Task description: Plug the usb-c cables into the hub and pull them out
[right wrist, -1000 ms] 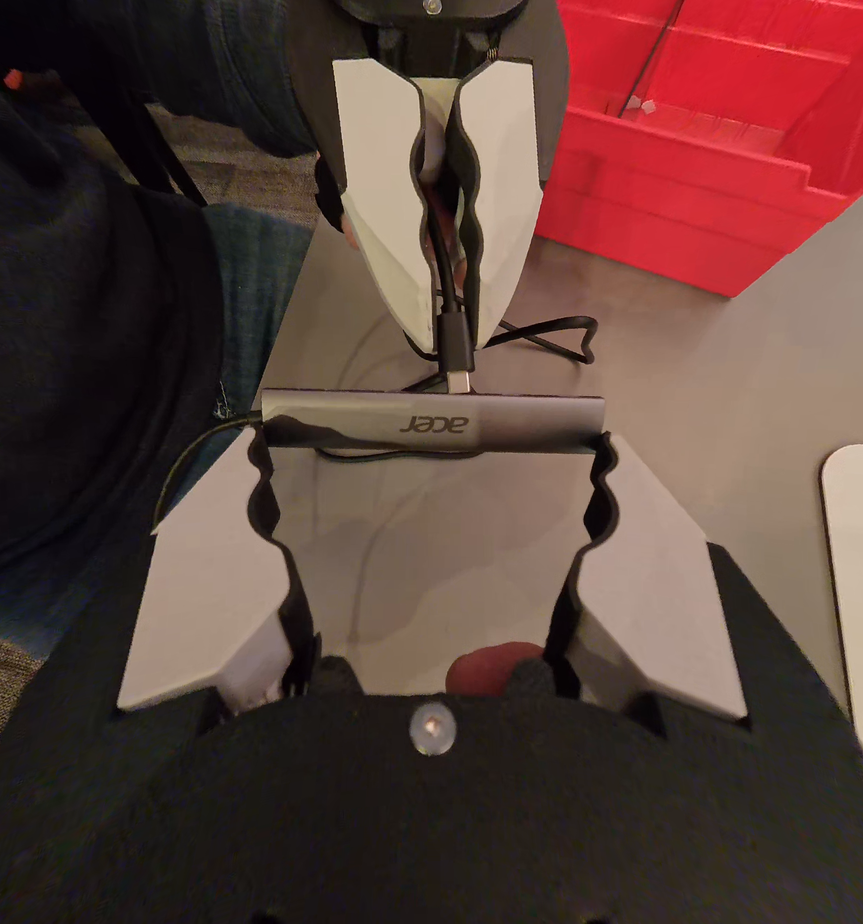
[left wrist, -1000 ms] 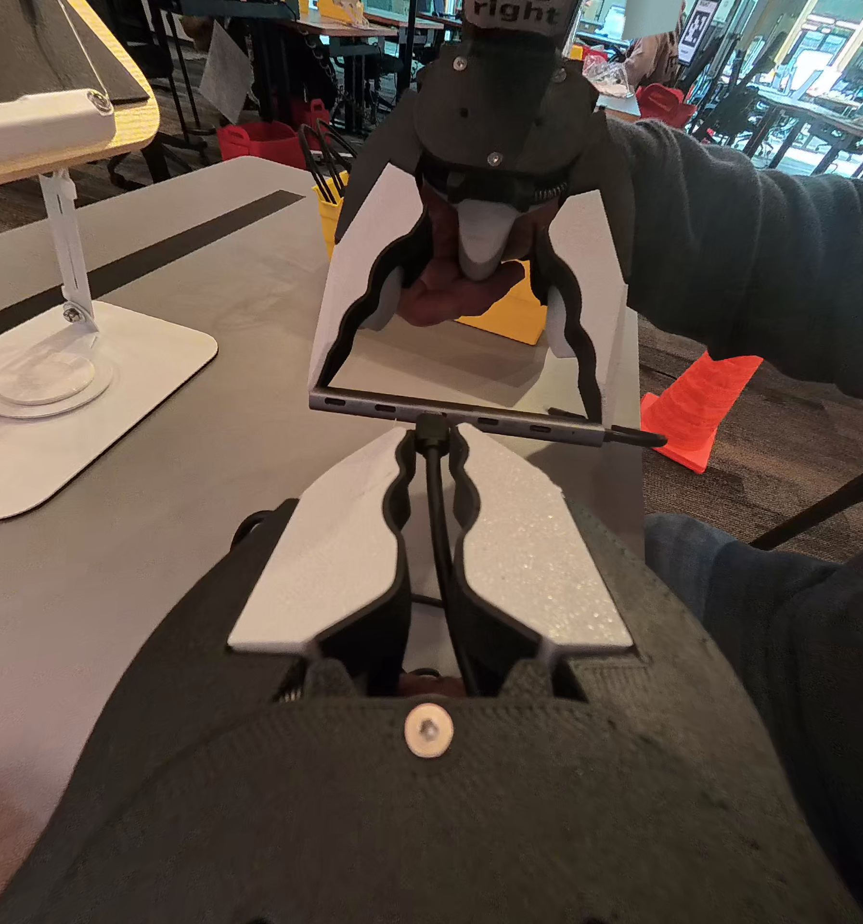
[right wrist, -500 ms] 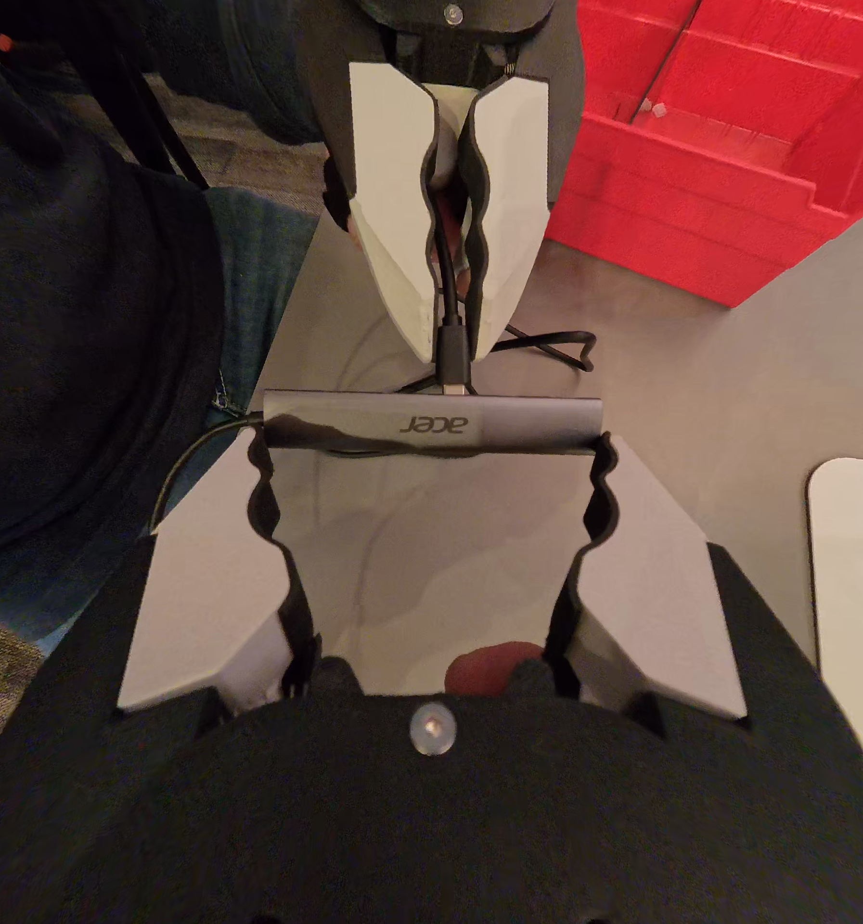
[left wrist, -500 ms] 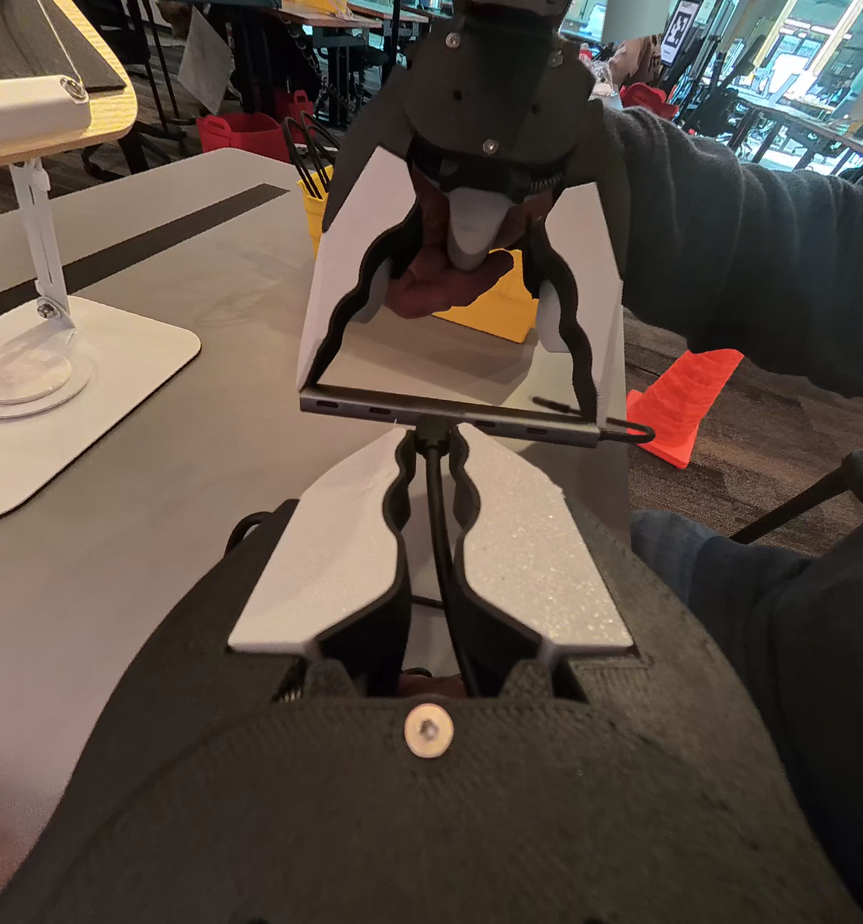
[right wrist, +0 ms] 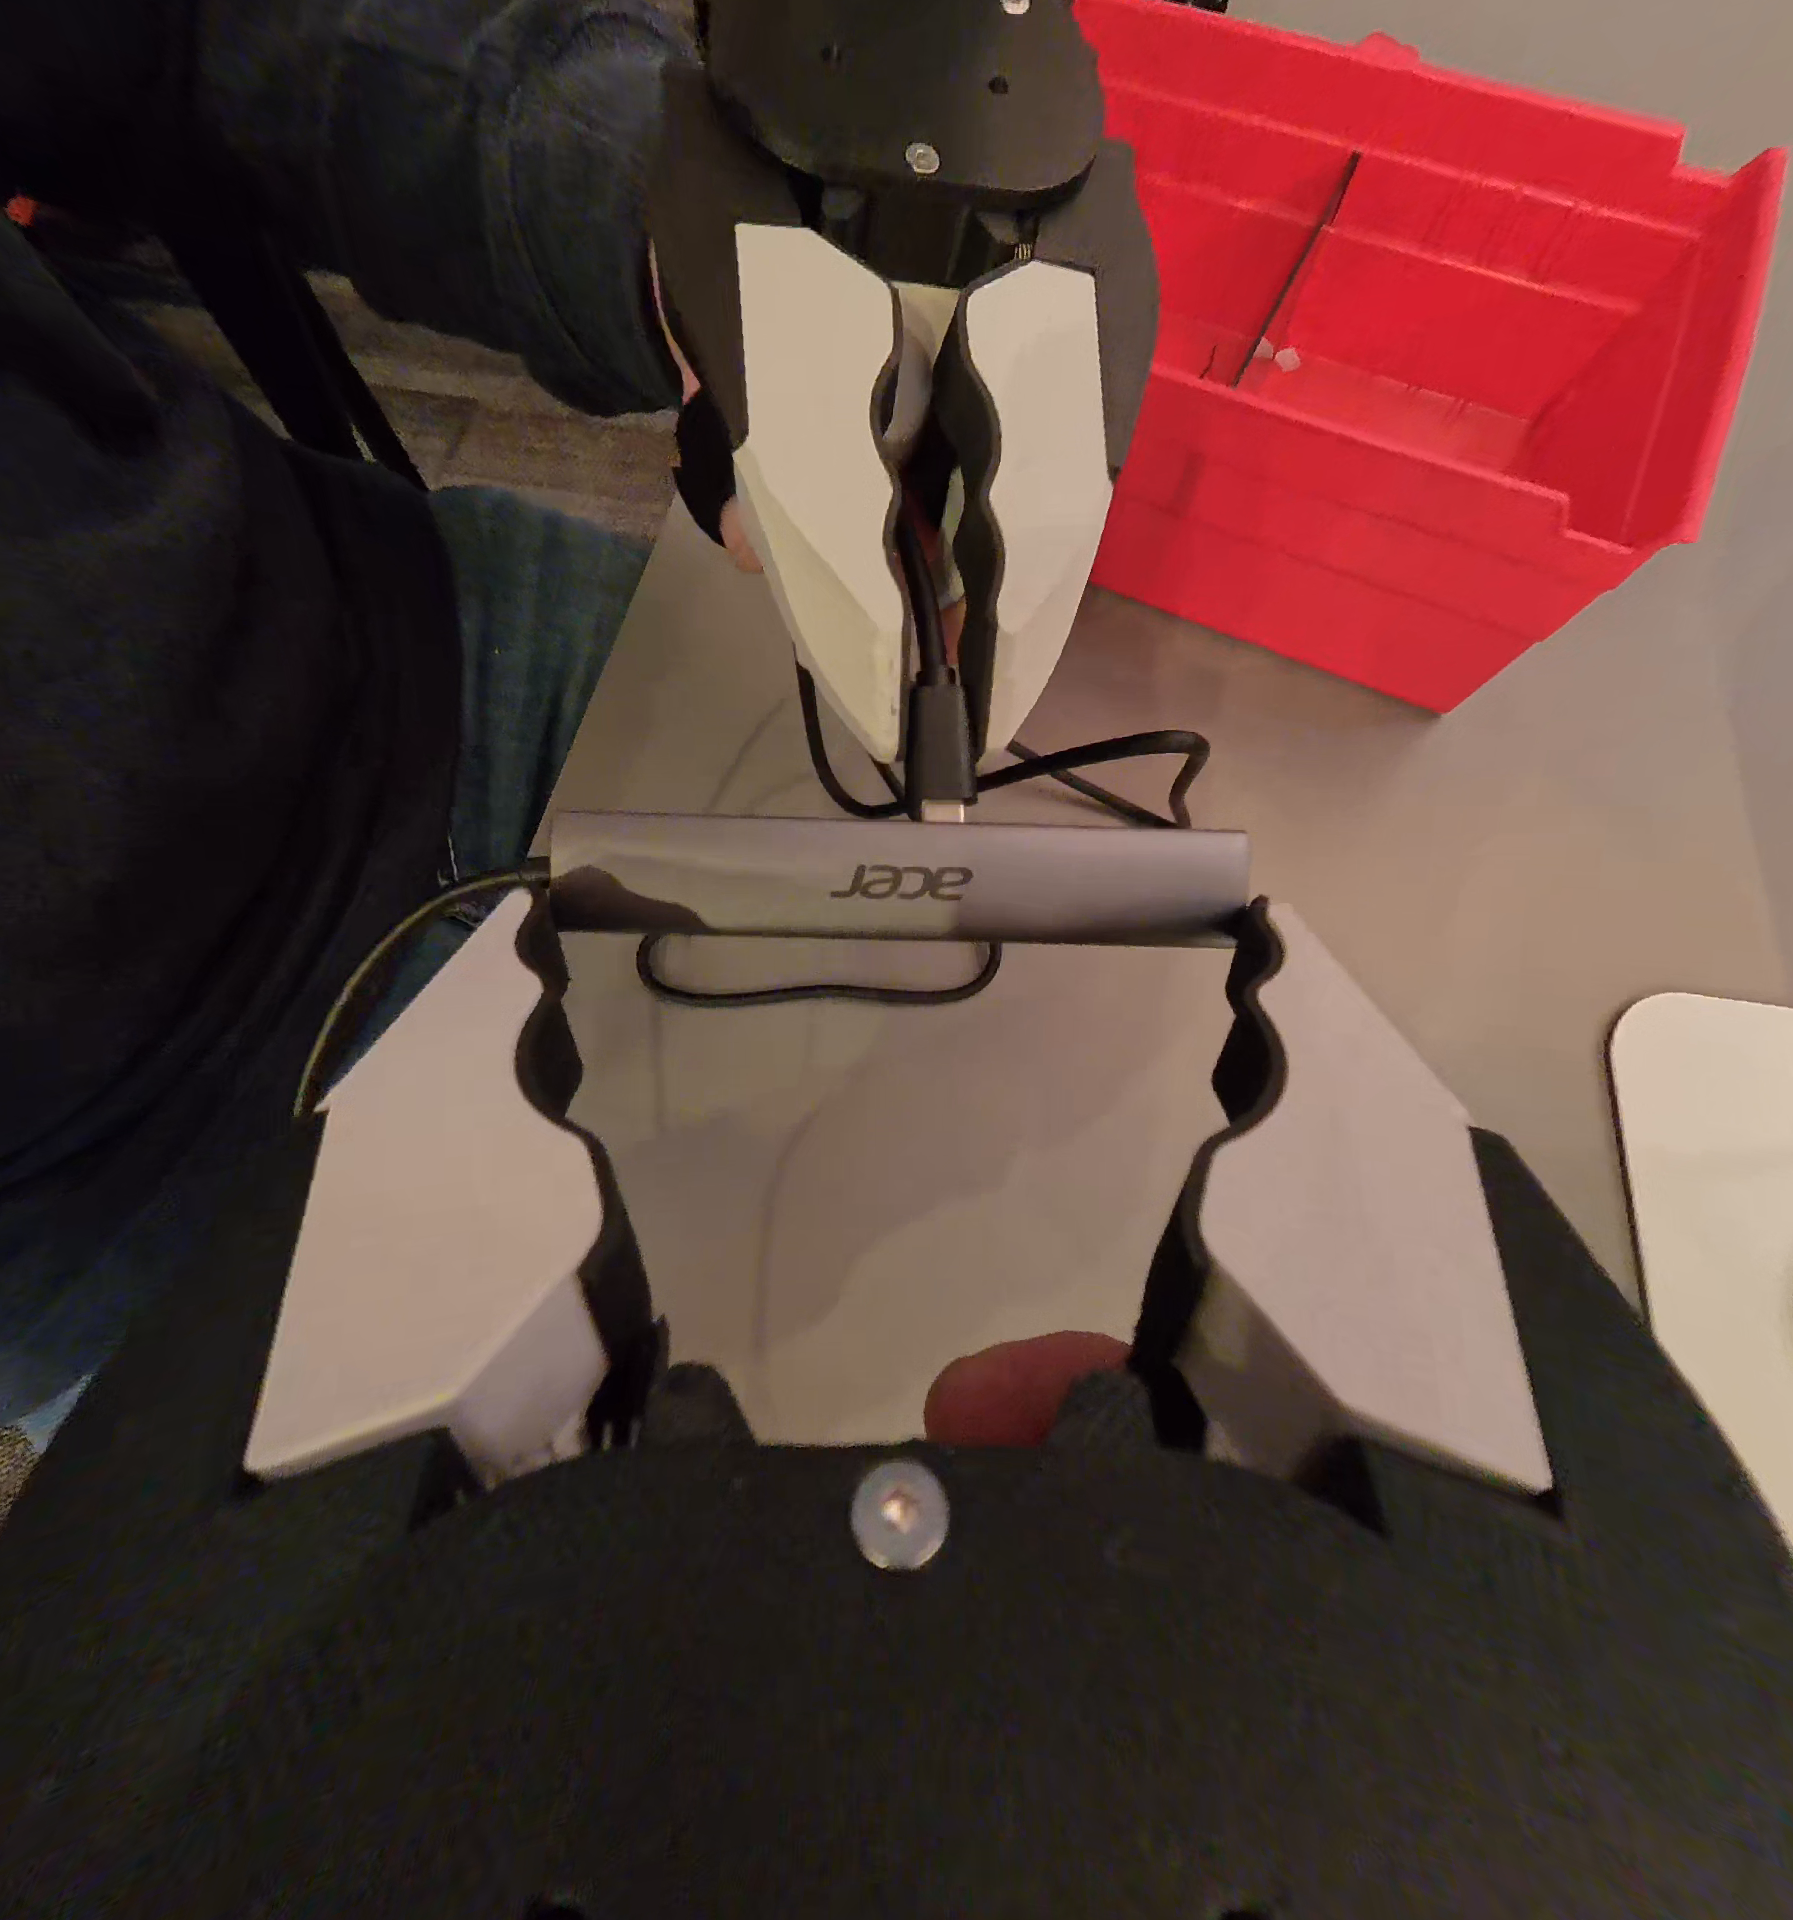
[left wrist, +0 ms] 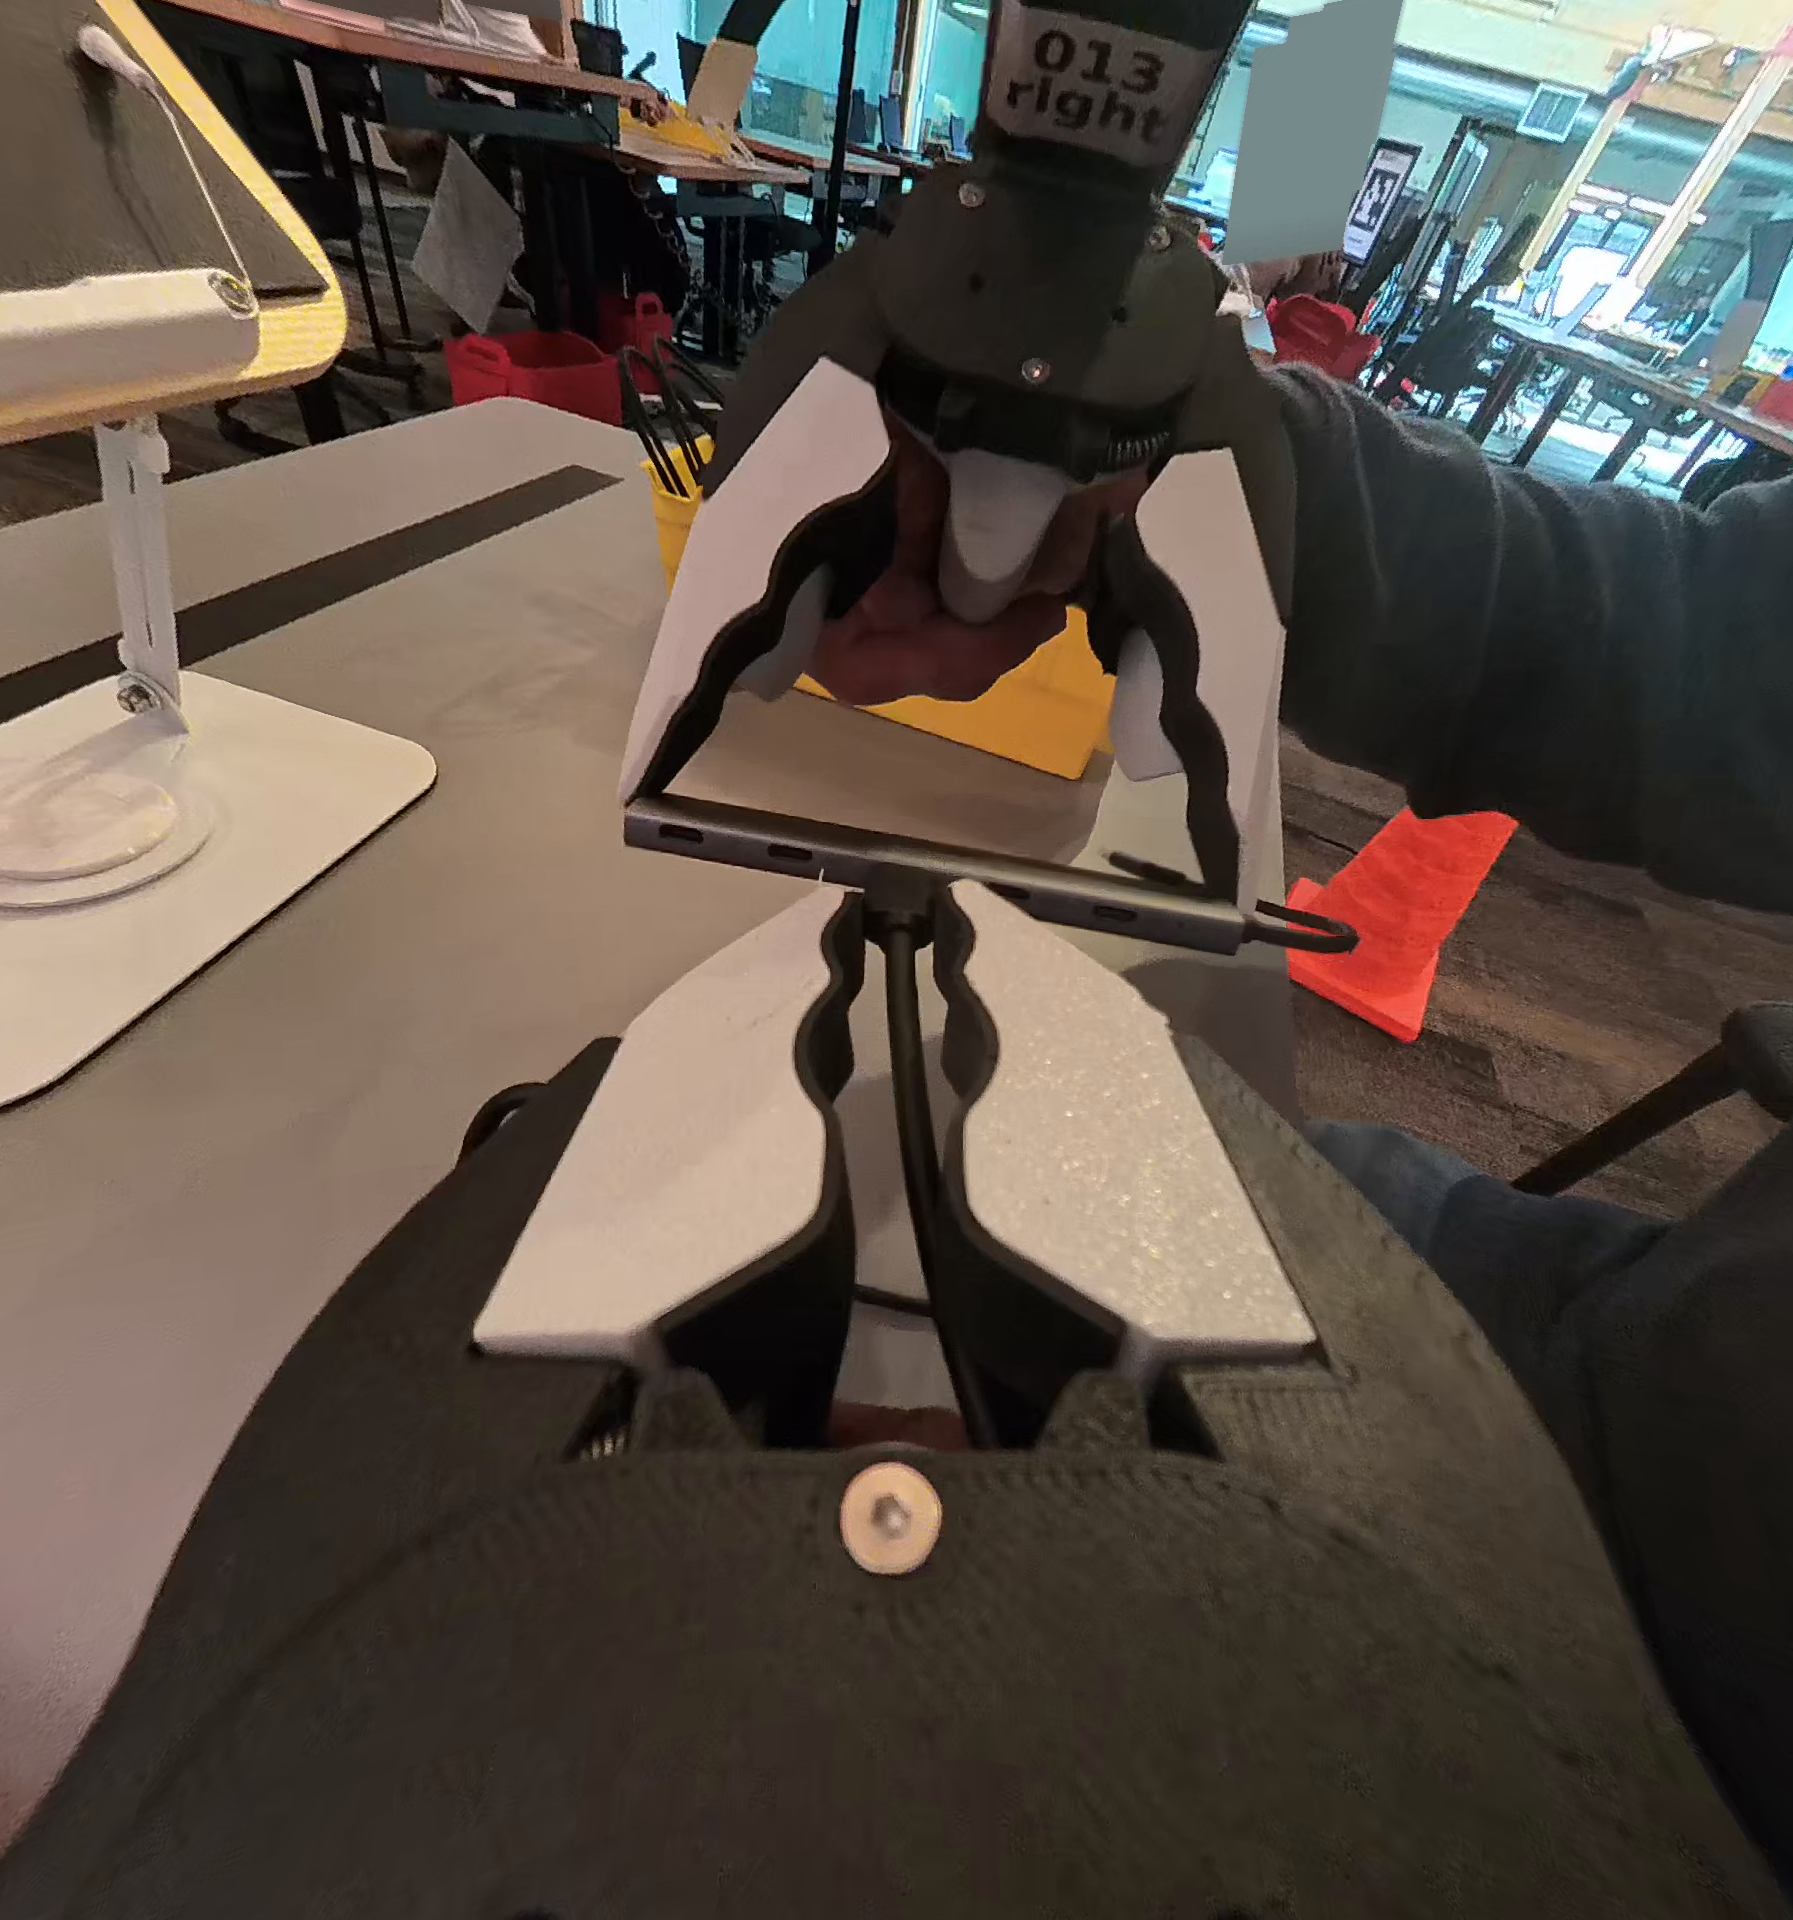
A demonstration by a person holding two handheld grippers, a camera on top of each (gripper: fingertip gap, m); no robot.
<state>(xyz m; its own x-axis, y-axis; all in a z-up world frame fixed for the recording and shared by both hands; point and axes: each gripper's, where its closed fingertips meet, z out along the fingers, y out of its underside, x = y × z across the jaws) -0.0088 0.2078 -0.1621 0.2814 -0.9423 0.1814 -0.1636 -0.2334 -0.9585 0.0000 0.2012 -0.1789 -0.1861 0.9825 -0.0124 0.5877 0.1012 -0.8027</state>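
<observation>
Plug at the hub's port, seating not yet confirmed.

The left claw [left wrist: 897, 914] is clenched on the black cable [left wrist: 913, 1091] just behind its plug [right wrist: 940, 743], whose metal tip touches the hub [right wrist: 892, 878] at a middle port; a sliver of metal shows, so I judge insertion under way, with the pull-out and any other cables left. The right claw [right wrist: 897, 920] grasps the hub by its two short ends, above the worktop [left wrist: 300, 1039]. In the right wrist view the hub's long axis runs 9 to 3 o'clock, ports facing 12, and the plug points to 6.
</observation>
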